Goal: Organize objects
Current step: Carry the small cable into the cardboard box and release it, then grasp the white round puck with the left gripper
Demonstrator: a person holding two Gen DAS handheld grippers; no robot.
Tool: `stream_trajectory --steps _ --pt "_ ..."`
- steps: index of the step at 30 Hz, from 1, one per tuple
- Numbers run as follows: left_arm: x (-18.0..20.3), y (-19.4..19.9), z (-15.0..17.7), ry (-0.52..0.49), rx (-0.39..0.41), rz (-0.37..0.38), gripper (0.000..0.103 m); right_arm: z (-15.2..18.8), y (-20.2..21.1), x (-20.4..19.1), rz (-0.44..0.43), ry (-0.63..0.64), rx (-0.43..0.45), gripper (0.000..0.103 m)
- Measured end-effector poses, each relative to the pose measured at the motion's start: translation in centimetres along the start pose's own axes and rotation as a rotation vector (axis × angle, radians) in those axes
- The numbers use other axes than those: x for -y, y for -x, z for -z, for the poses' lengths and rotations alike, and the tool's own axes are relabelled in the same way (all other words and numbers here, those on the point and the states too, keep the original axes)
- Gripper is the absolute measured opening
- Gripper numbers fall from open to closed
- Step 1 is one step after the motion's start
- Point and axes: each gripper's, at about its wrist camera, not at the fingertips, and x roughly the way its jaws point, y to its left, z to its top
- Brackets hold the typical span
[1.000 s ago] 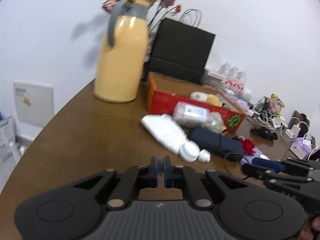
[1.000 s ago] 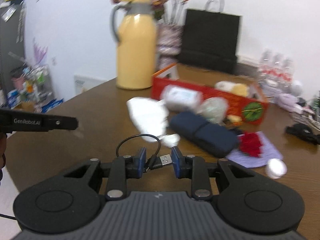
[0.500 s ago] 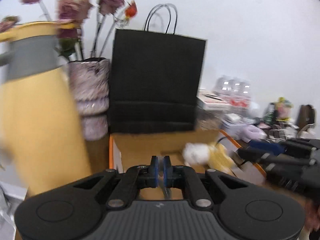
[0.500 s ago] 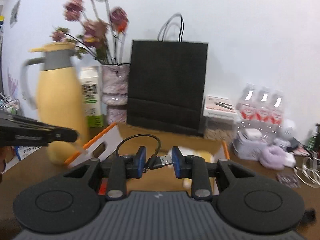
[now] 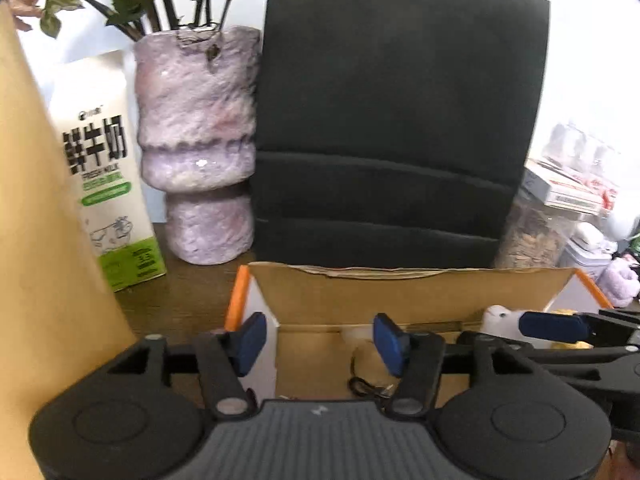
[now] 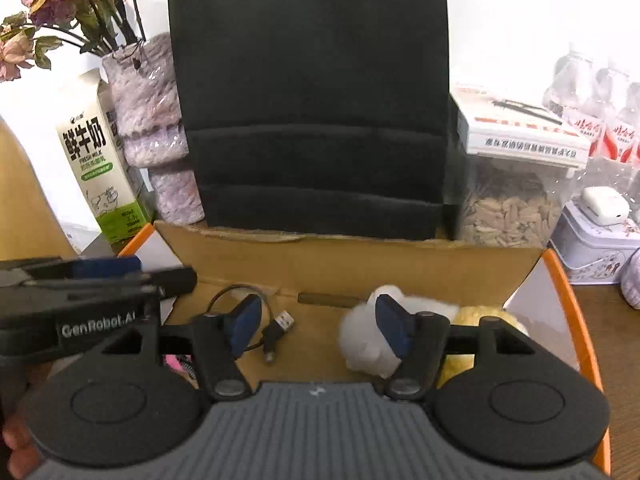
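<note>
One cable point(image 6: 272, 330) lying diagonal, in box point(image 6: 360, 268)

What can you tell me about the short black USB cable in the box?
The short black USB cable lies loose on the brown cardboard floor of the box, left of the white plush toy. It has a silver USB plug at one end, a smaller dark plug at the other, and a thin cord curling into a loop behind. The right gripper, whose jaws have just been opening, stands open above it without touching.

Both tools point forward and downward, side by side. The left tool point(image 5: 318, 338) and the right tool point(image 6: 318, 326) have just been opening; nothing sits between their pads.
</note>
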Motion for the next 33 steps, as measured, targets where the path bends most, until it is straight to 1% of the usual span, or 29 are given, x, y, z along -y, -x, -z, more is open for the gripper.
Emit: stream_trajectory --steps 2,3,4,5,6,7,8,9,10,11,12,14,15,16,17,19,21,22,24,25,27,30,33 --pt "0.1 0.0 0.0 -0.001 -0.009 -0.003 0.060 0.1 0.0 0.3 0.006 -0.020 -0.011 0.069" --pt "0.1 0.3 0.0 0.001 0.003 -0.014 0.060 0.2 0.0 0.3 0.004 -0.023 -0.011 0.070" --pt "0.2 0.8 0.0 0.008 0.033 -0.030 0.060 0.2 0.3 0.1 0.003 -0.019 -0.005 0.071" --pt "0.3 1.8 0.1 0.026 0.079 -0.047 0.060 0.3 0.6 0.0 0.014 -0.011 0.013 0.072" --pt "0.5 3.5 0.3 0.065 0.127 -0.051 0.064 0.4 1.3 -0.3 0.035 0.003 0.051 0.071" --pt "0.7 5.5 0.4 0.101 0.150 -0.031 0.069 0.7 2.3 -0.9 0.080 0.038 0.098 0.071" --pt "0.6 7.5 0.4 0.112 0.165 0.016 0.079 0.8 3.5 -1.7 0.131 0.082 0.131 0.071" --pt "0.7 9.7 0.5 0.102 0.190 0.066 0.087 1.0 5.0 -2.4 0.156 0.113 0.164 0.073" --pt "0.9 12.1 0.6 0.076 0.218 0.096 0.089 1.2 6.6 -2.9 0.146 0.127 0.190 0.074" --pt "1.2 14.1 0.8 0.050 0.236 0.095 0.090 1.3 8.3 -3.3 0.120 0.134 0.205 0.079" --pt "1.6 16.2 1.1 0.019 0.242 0.077 0.090 1.6 9.9 -3.7 0.100 0.142 0.213 0.083" --pt "1.6 19.9 2.0 -0.018 0.214 0.056 0.092 2.8 13.2 -4.5 0.092 0.194 0.211 0.088" --pt "1.3 22.0 3.0 -0.018 0.203 0.073 0.095 3.8 14.7 -4.9 0.091 0.222 0.214 0.090" --pt "0.9 24.0 4.2 -0.017 0.209 0.115 0.098 5.0 16.4 -5.1 0.088 0.250 0.216 0.091" --pt "0.7 25.7 5.6 -0.025 0.217 0.160 0.101 6.4 18.3 -5.4 0.086 0.276 0.216 0.095" --pt "0.8 29.6 8.6 -0.067 0.236 0.238 0.102 9.0 22.0 -5.8 0.068 0.307 0.208 0.098" --pt "1.1 32.6 11.5 -0.098 0.265 0.284 0.103 11.2 25.8 -6.1 0.036 0.323 0.210 0.101" --pt "1.3 34.0 13.1 -0.111 0.279 0.300 0.103 12.4 27.8 -6.2 0.022 0.319 0.218 0.102" --pt "1.7 36.4 16.2 -0.140 0.313 0.317 0.103 14.9 31.7 -6.0 -0.022 0.265 0.241 0.103" --pt "1.8 37.4 17.8 -0.134 0.345 0.318 0.103 16.1 33.2 -5.9 -0.051 0.235 0.240 0.103" --pt "1.7 38.8 20.4 -0.125 0.368 0.322 0.103 18.9 35.7 -5.6 -0.110 0.186 0.231 0.103" --pt "1.5 39.5 22.5 -0.146 0.303 0.323 0.103 22.3 37.6 -4.8 -0.111 0.070 0.208 0.103" --pt "1.1 40.0 23.9 -0.148 0.288 0.312 0.103 25.0 37.8 -4.0 -0.069 0.000 0.155 0.103"
